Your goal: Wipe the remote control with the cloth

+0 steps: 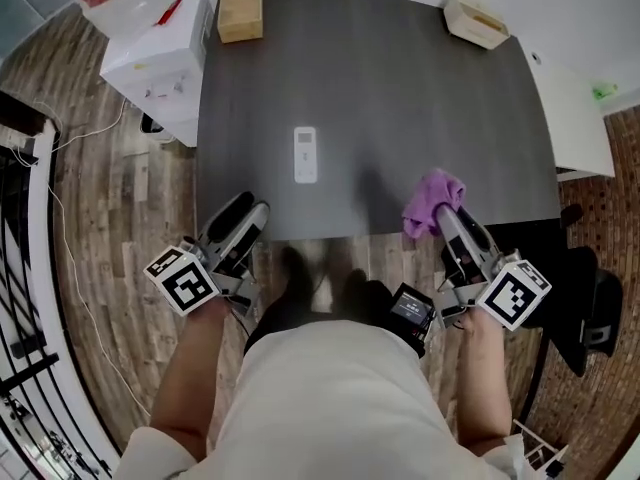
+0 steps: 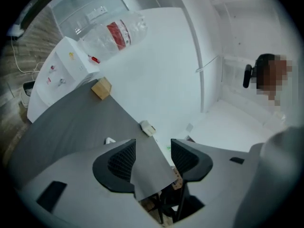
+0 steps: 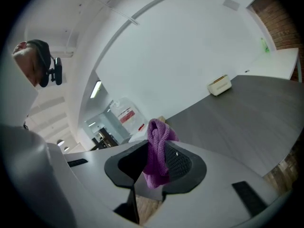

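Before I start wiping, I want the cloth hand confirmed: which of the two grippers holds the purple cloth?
The right gripper: its jaws pinch the purple cloth, while the left gripper stands open and empty.

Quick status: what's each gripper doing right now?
Left gripper: open, nothing between its jaws.
Right gripper: closed, holding the purple cloth.

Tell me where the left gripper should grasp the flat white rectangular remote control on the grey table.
Pinch the white remote control across its two long edges at mid-length, coming down from above: it lies flat, and only its narrow width likely suits the jaws.
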Demonstrator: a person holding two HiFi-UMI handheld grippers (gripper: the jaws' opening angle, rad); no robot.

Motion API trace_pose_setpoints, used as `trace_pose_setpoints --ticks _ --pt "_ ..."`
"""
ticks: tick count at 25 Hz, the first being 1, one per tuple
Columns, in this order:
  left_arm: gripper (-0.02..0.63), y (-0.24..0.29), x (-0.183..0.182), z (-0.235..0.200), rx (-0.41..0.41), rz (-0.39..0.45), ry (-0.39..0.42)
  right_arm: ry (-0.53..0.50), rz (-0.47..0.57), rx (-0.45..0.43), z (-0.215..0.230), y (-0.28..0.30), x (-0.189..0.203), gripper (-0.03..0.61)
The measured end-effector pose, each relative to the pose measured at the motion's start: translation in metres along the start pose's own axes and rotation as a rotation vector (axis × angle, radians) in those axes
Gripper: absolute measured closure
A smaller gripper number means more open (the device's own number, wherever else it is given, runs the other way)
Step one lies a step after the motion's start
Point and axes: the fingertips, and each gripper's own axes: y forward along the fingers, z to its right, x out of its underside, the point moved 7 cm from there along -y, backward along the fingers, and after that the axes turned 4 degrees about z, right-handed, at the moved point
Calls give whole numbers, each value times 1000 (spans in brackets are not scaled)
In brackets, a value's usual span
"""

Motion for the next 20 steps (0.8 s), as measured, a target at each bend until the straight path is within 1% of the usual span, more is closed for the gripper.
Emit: trace_pose_setpoints --ticks 4,7,9,11,14,17,19,20 --pt "396 10 12 -27 -64 -82 5 2 -28 -2 7 22 6 483" --pt "391 23 29 -43 -114 -162 55 2 -58 -8 17 37 11 483" --pt "377 33 44 -50 -165 -242 115 1 -74 -9 24 46 11 483" --pt "352 45 58 -54 -235 -314 191 -7 -83 -16 30 55 6 483" --pt "313 67 75 -58 -330 -380 308 -30 -104 -22 38 68 -1 483" --pt "280 88 90 -65 -408 -442 428 -124 -183 -13 46 84 0 483" --pt "267 100 94 -72 -460 -466 481 -193 -247 -5 50 95 5 483" --pt "264 105 94 -76 -484 -471 499 -209 -273 -6 51 101 8 483"
